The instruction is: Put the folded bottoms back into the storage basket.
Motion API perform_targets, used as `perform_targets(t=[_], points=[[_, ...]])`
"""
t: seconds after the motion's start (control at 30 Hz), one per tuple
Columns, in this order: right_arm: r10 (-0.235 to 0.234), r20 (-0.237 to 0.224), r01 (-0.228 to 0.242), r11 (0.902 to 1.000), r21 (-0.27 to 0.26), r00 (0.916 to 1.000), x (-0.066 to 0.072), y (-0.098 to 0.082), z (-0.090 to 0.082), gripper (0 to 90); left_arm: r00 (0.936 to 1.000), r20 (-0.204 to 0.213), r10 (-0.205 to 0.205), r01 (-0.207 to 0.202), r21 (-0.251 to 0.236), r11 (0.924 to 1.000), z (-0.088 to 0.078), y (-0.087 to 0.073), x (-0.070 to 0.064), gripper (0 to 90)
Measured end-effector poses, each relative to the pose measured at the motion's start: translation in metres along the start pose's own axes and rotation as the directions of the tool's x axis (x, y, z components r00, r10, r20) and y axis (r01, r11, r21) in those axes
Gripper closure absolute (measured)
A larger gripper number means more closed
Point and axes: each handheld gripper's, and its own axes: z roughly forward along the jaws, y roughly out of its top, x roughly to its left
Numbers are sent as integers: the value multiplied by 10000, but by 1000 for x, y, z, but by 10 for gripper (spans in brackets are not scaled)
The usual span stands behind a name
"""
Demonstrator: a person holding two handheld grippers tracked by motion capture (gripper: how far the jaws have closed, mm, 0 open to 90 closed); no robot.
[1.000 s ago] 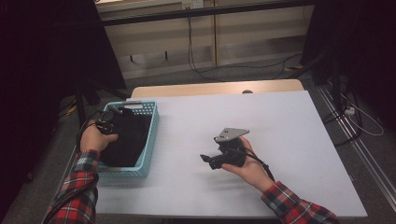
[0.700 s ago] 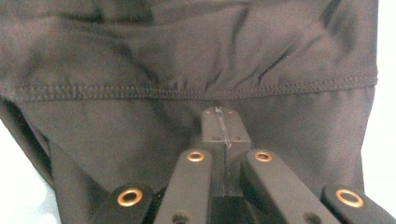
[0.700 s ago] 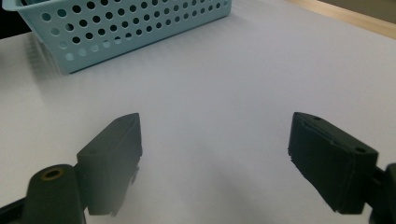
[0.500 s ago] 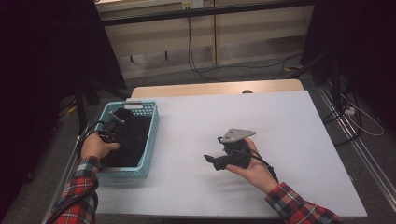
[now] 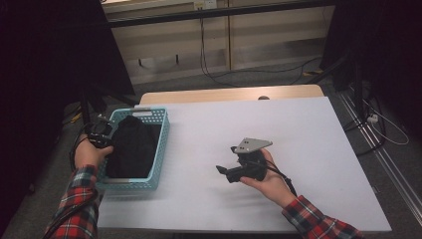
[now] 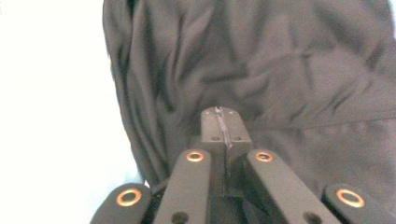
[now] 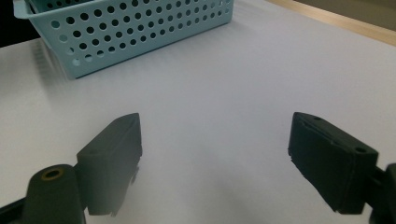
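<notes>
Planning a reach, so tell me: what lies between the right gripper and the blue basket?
Only bare white table lies between the right gripper and the blue basket, as the right gripper view shows.

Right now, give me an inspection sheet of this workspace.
Surface: white table, bare in the middle.
Job's things: black cloth bundled inside the light blue basket at the table's left edge.
Clutter: nothing seen.
Grippers: left hand-held gripper shut, at the cloth; right hand-held gripper open over the table.
Cables: black cables on the floor behind.
Surroundings: dark curtains, carpeted floor.
</notes>
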Motion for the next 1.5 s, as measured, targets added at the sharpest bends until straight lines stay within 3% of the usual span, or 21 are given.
perform_targets(t=[0.1,0.2,0.3,0.33,0.37,0.53,0.63,0.73,0.8,0.97,1.1,1.23,1.37,1.5], points=[[54,-18,-54,10000,-21,10000,0,0,0,169,10000,-21,52,-51,147,9999,10,-3,1,900],[9,-16,-9,10000,54,10000,1,-1,1,168,9998,93,-182,178,373,9991,18,-7,0,900],[34,-9,-34,10000,62,10000,1,-2,1,168,9994,-21,-336,337,836,9959,16,-5,-5,900],[33,-7,-33,10000,60,10000,2,-2,1,168,9998,-134,-129,142,996,9949,15,-4,-6,900],[14,-19,-14,10000,76,10000,2,-2,1,168,9995,-126,-291,303,1123,9932,15,-4,-8,900],[-62,-26,62,10000,30,10000,2,-2,-1,167,9975,-49,-698,697,1598,9847,10,-6,-3,900],[-58,-34,58,10000,4,10000,1,-2,-1,163,9975,-213,-677,703,1696,9830,4,-5,-2,900],[-62,-49,61,10000,-20,10000,1,-2,-1,163,9976,-221,-652,673,1168,9909,-3,1,0,900],[-47,-44,47,10000,-27,10000,1,-2,-1,163,9989,-251,-391,402,458,9981,-7,8,-1,894],[20,-63,-21,10000,-70,10000,0,-1,1,163,9995,79,-322,326,-634,9975,-8,29,-3,900],[45,-78,-46,10000,-89,10000,-1,-1,2,163,9995,98,-289,296,-735,9969,3,42,-4,900],[119,-115,-120,9999,-32,9999,-2,-1,2,163,9995,-209,-254,227,-1185,9927,14,49,-2,900],[196,-103,-196,9998,-29,9998,-4,-2,3,163,9963,-681,-517,459,-839,9954,27,45,5,900],[182,-123,-181,9998,88,9998,-4,-3,5,163,9878,-1223,-967,908,-525,9945,33,35,14,900]])
